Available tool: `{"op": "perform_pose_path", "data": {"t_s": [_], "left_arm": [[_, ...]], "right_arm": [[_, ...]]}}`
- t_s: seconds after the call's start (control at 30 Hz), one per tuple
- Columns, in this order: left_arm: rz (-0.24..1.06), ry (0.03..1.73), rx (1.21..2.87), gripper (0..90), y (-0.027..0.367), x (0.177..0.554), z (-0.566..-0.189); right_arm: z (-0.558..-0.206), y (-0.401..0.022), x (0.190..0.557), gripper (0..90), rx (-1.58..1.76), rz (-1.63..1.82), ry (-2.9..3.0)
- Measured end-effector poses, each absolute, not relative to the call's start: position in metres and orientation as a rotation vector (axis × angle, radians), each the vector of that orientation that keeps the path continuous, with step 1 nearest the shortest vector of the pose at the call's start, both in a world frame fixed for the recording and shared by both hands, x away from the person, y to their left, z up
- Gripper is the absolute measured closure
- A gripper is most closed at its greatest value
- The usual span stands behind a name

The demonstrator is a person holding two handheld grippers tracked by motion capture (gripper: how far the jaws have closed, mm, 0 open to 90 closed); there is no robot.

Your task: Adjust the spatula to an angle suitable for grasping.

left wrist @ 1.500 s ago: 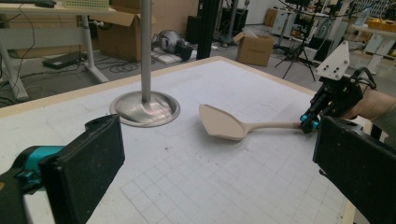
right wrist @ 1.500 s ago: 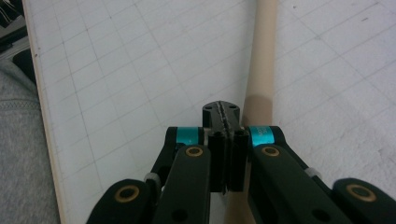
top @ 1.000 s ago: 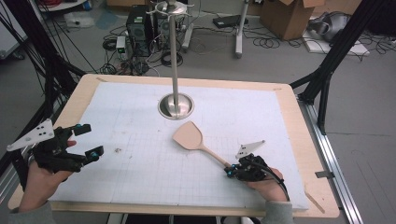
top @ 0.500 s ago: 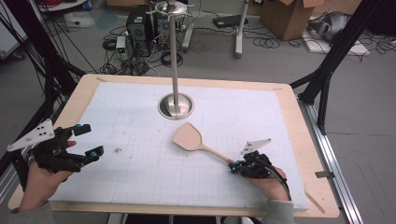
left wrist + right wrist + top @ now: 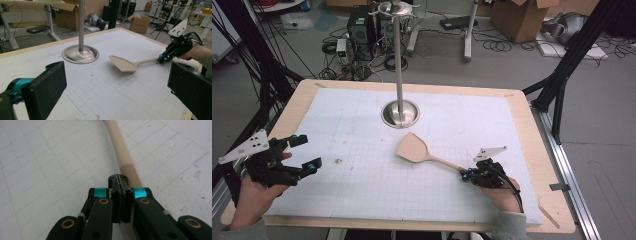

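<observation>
A wooden table (image 5: 539,145) covered by a gridded white mat (image 5: 362,175) is shown. Bare wood is left as a narrow border at every edge. Wide unoccupied mat is seen between the two grippers, and more between the spatula and the far edge. A steel pole stand (image 5: 400,112) is set on its round base near the far middle. The left gripper (image 5: 302,154) is held over the left border, its jaws spread wide with nothing between them. The right gripper (image 5: 466,174) is placed near the front right, its jaws pressed together, the handle end lying just beside and under them; a grasp cannot be confirmed. The spatula (image 5: 413,148), pale beige wood with a flat blade, is laid just in front of the stand's base.
</observation>
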State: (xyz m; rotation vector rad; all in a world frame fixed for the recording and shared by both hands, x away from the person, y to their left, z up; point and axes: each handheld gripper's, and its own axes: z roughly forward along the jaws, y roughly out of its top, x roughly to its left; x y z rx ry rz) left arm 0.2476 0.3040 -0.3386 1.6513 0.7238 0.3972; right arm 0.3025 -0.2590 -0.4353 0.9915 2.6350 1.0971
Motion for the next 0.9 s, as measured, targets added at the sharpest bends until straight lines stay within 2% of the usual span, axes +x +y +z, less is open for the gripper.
{"op": "perform_pose_path", "data": {"t_s": [0.9], "left_arm": [[0.414,0.771,1.671,2.5,0.311,0.237,-0.345]], "right_arm": [[-0.442,-0.274,0.324,90.0,1.131,1.176,2.452]]}}
